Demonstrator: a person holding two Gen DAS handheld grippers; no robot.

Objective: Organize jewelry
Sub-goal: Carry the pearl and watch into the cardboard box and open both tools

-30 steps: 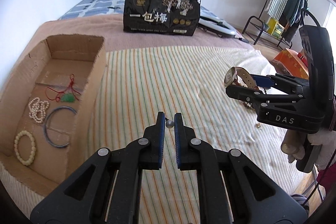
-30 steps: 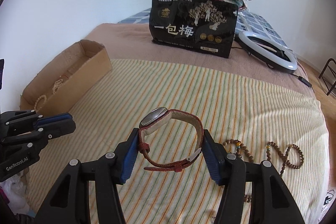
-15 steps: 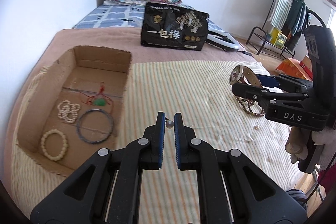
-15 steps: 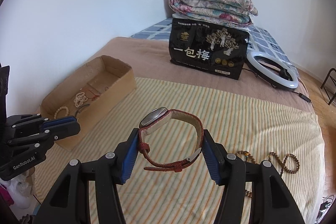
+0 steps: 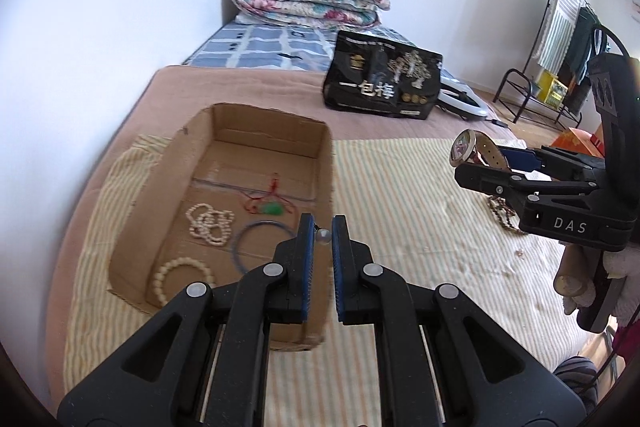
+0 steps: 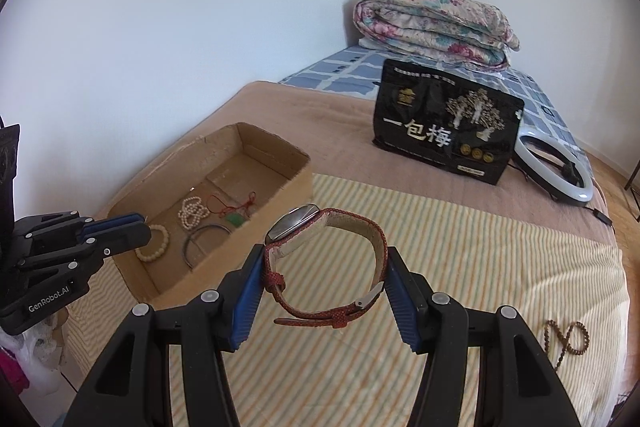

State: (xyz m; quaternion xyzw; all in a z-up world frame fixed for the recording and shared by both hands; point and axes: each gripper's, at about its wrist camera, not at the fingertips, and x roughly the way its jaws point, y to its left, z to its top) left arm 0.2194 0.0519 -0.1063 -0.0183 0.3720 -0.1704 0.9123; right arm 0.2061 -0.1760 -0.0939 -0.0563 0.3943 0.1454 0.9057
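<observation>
My left gripper [image 5: 322,227] is shut on a small silvery bead earring [image 5: 323,235], held in the air just past the near right corner of an open cardboard box [image 5: 324,155]. In the box lie a pearl strand [image 5: 210,221], a cream bead bracelet [image 5: 180,277], a dark bangle [image 5: 260,239] and a green pendant on red cord [image 5: 274,209]. My right gripper [image 6: 325,267] is shut on a red-strapped wristwatch [image 6: 320,267], raised above the striped cloth to the right of the box [image 6: 296,183]. Each gripper shows in the other's view, the left gripper [image 6: 116,231] at the far left there.
A brown bead string [image 6: 568,337] lies on the striped cloth [image 6: 480,267] at the right. A black snack bag [image 6: 444,139], a ring light [image 6: 556,167] and a folded quilt [image 6: 436,27] sit farther back on the bed. A clothes rack [image 5: 560,39] stands by the far wall.
Both grippers have risen and moved left toward the cardboard box, each keeping its hold. The box now shows its whole inside in both views.
</observation>
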